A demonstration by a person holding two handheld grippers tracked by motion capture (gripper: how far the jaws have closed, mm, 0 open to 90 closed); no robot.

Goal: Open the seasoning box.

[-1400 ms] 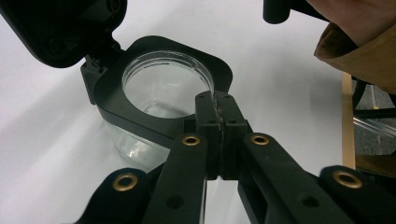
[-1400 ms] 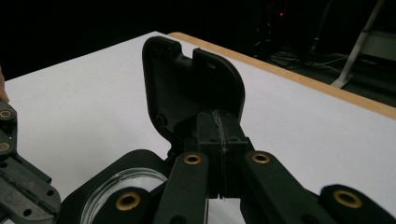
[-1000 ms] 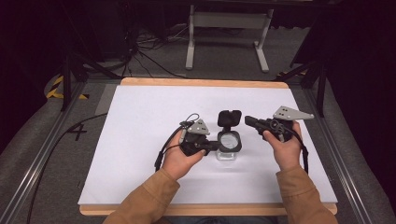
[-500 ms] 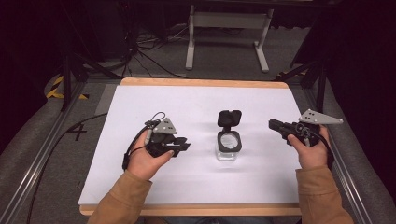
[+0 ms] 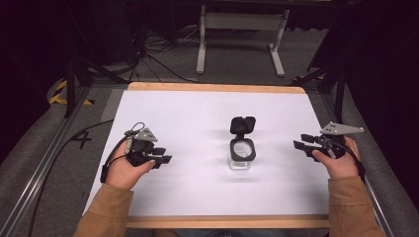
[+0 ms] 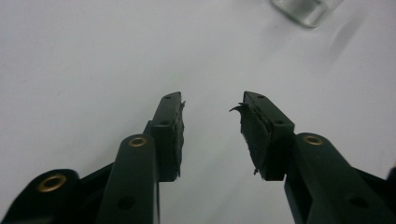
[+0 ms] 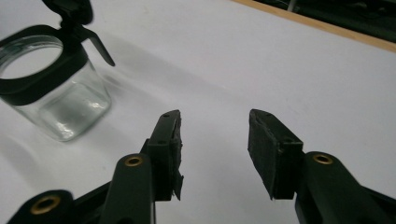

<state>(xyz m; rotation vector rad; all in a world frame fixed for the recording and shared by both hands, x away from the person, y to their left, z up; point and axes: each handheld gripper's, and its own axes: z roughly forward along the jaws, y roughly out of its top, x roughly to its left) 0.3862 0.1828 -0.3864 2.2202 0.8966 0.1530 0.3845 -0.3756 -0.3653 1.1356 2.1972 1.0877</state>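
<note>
A small clear glass jar point(image 5: 242, 157) with a black collar stands in the middle of the white table; its black flip lid point(image 5: 242, 124) is swung open and back. The right gripper view has the jar point(image 7: 51, 95) at its upper left, and its glass base point(image 6: 306, 9) touches the top edge of the left gripper view. My left gripper point(image 5: 163, 155) is well to the left of the jar and my right gripper point(image 5: 301, 140) well to its right. Both sets of jaws have just been opening, and nothing lies between the left pads point(image 6: 175, 133) or the right pads point(image 7: 264, 151).
The white table sheet point(image 5: 197, 118) ends in a wooden edge at the far side point(image 5: 217, 88) and the near side. A metal stand point(image 5: 242, 29) and cables lie on the dark floor beyond. Metal rails point(image 5: 44, 168) run along the table's sides.
Both grippers were shut close around the jar a second ago. They have drawn apart sideways, left one leftward, right one rightward, with jaws now open. The jar stays put, lid open.
</note>
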